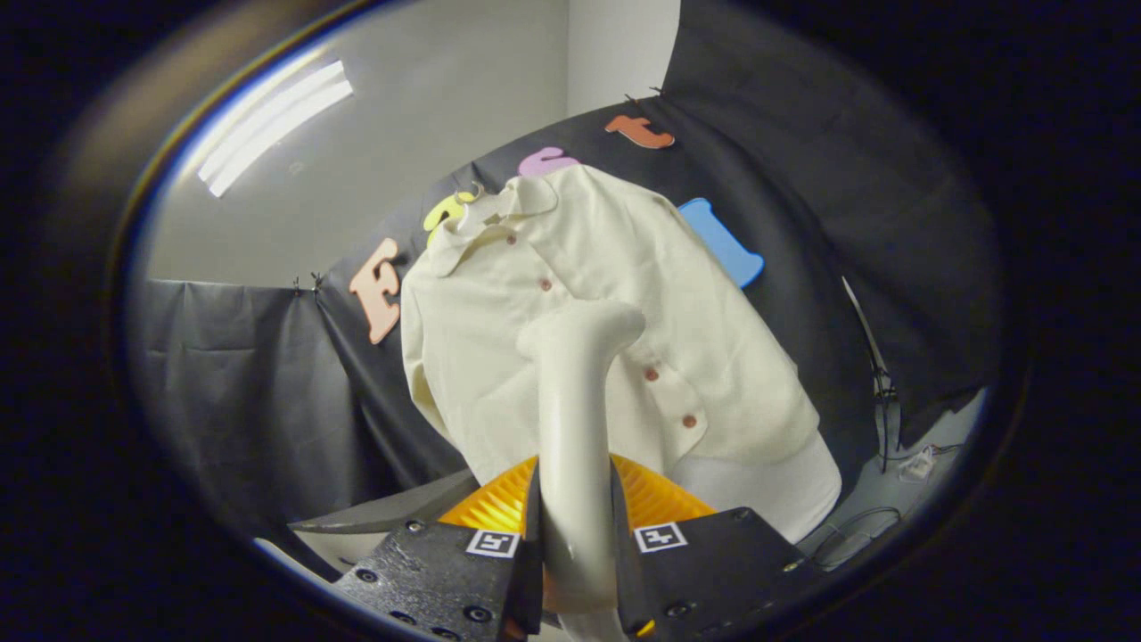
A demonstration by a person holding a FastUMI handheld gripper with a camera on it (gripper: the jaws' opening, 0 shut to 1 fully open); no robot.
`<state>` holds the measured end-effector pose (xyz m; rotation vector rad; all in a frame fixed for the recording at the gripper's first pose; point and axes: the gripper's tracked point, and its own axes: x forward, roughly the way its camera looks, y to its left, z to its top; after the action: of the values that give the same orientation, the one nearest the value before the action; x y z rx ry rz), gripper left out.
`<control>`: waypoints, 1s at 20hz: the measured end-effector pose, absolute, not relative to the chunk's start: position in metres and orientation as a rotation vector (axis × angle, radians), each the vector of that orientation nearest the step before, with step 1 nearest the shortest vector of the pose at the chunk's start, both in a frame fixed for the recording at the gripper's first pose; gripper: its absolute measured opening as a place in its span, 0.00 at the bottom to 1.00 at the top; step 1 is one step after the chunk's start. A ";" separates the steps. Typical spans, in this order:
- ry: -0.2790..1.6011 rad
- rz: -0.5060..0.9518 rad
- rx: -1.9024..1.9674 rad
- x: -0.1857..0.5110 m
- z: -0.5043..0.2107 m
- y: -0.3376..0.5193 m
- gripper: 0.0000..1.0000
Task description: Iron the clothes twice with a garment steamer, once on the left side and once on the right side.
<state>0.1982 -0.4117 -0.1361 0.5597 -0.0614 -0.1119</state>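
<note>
1. Holding: gripper (575, 544) clamped narrow on the steamer (575, 428) handle, both fingers pressed to its sides; head (593, 325) bent forward, well beyond the fingertips.
2. Hanging: shirt (615, 357) on a hanger (468, 207) against the booth wall, collar up, button placket (651, 374) running down its middle; steamer head in front of the chest, just beside the placket; contact with the cloth not clear.
3. Risk: slipping or twisting of the smooth rounded handle between the fingers, tilting the head off the fabric.
4. Risk: snagging the head on a button if the stroke crosses the placket.
5. Risk: pushing too hard, swinging the shirt on the hanger or unhooking it.
6. Risk: drifting to the middle, leaving the left or right side unpressed.
7. Risk: catching on the cables (878, 374) beside the shirt's hem.
</note>
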 end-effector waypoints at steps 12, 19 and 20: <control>-0.123 -0.158 0.315 0.278 -0.022 -0.480 0.32; -0.108 -0.183 0.324 0.309 -0.039 -0.514 0.32; -0.121 -0.179 0.345 0.309 -0.041 -0.514 0.32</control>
<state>0.3091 -0.5141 -0.0410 0.3445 -0.1211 -0.1787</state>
